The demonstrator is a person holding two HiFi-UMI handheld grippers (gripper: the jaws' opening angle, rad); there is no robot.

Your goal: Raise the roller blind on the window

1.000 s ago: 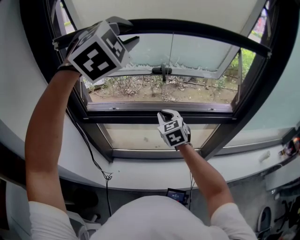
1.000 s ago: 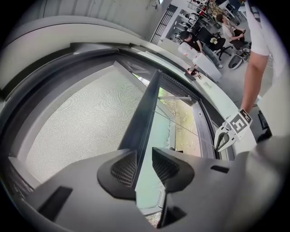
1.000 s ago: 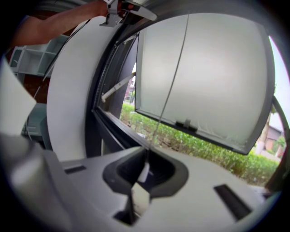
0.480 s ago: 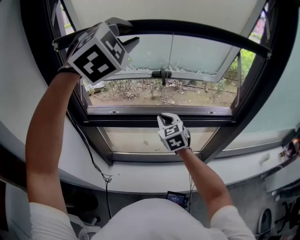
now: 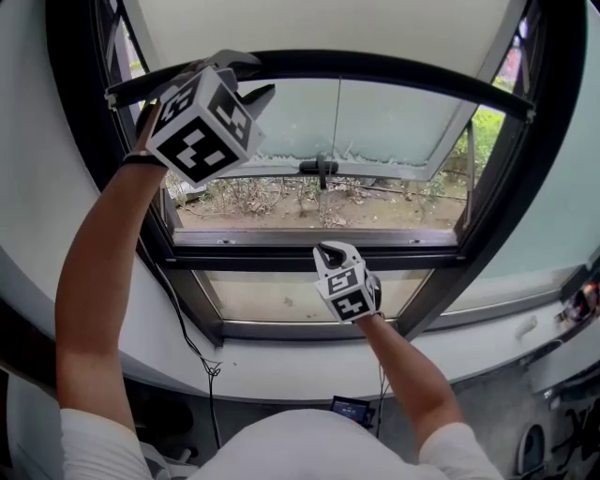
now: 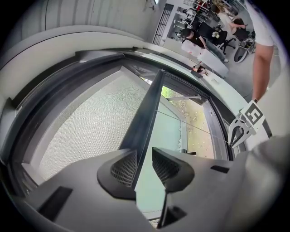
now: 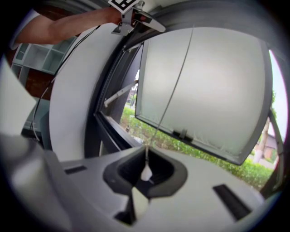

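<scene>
The pale mesh roller blind (image 5: 328,23) is hanging across the top of the dark-framed window (image 5: 309,258), with its dark bottom bar (image 5: 403,70) sitting high on the far side. The left gripper (image 5: 246,80) is reaching up to the bar's left end. Its fingers (image 6: 120,170) are standing partly apart, the bar showing in the gap and not clamped. Lower and nearer, the right gripper (image 5: 328,249) is pinching the thin pull cord (image 5: 335,122), its fingers nearly together on the cord's small white end piece (image 7: 145,172).
</scene>
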